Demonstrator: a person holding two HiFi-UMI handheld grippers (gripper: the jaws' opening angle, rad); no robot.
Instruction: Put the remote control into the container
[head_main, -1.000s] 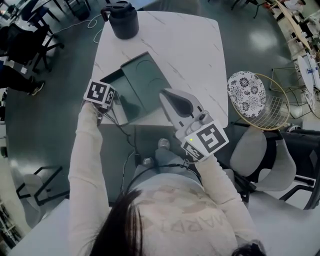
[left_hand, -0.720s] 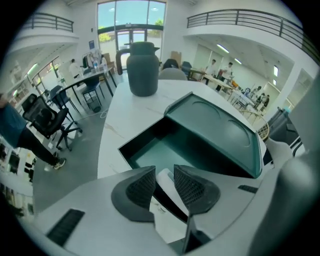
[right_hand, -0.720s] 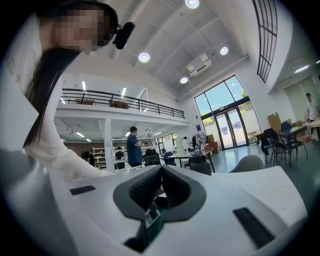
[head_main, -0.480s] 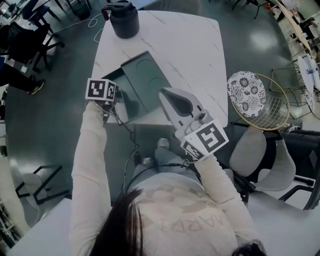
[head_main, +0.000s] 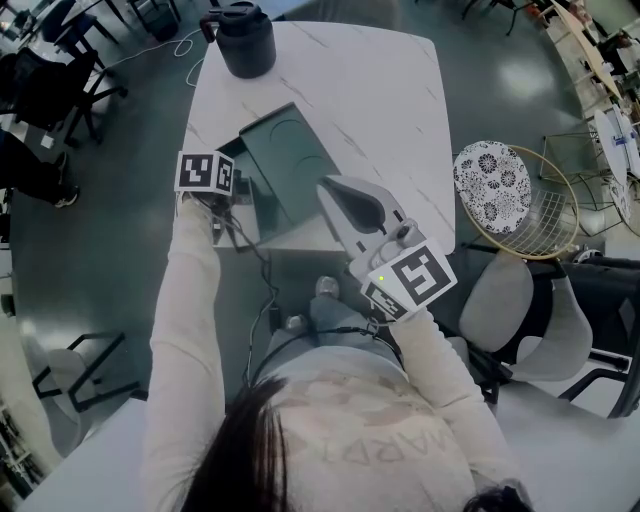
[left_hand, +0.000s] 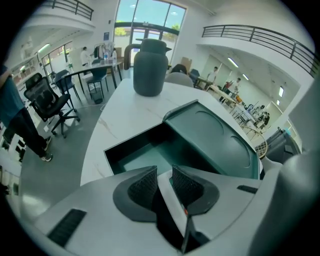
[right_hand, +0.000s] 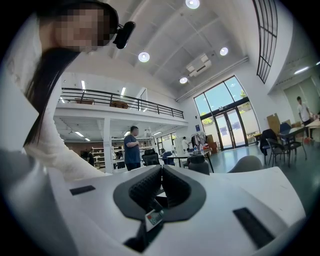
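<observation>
**A:** What has shifted since a second ago?

**B:** The left gripper (left_hand: 165, 174) has rolled a little. Its marker cube (head_main: 205, 172) now sits slightly farther along the table's left edge. Its jaws have just been closing. The right gripper (right_hand: 160, 172) has not moved.

**A:** Is anything between the left jaws?

**B:** Yes, the remote control (left_hand: 171, 192). It is a thin, smooth, pale grey slab pinched between the dark ribbed pads (left_hand: 144, 186), with a tiny red-orange spot towards its near end.

**A:** And the right one?

**B:** Its jaws meet at the tips and grip nothing. It is held level by the table's near edge.

**A:** Where is the container?

**B:** The container (left_hand: 131, 137) is a matt, dark green rectangular box, and it stands open just beyond the left jaws. Its lid (left_hand: 215, 137) has rounded corners and a shallow round recess, and it tilts open to the right. Both rest on the white, marble-veined table (head_main: 370, 90), with a dark round jug (head_main: 245, 40) at the far end.

**A:** What stays hidden?

**B:** In the head view, the cube covers the left jaws and the remote control. In the left gripper view, the gripper's body swallows most of the remote's length and cuts off the box's near wall.
</observation>
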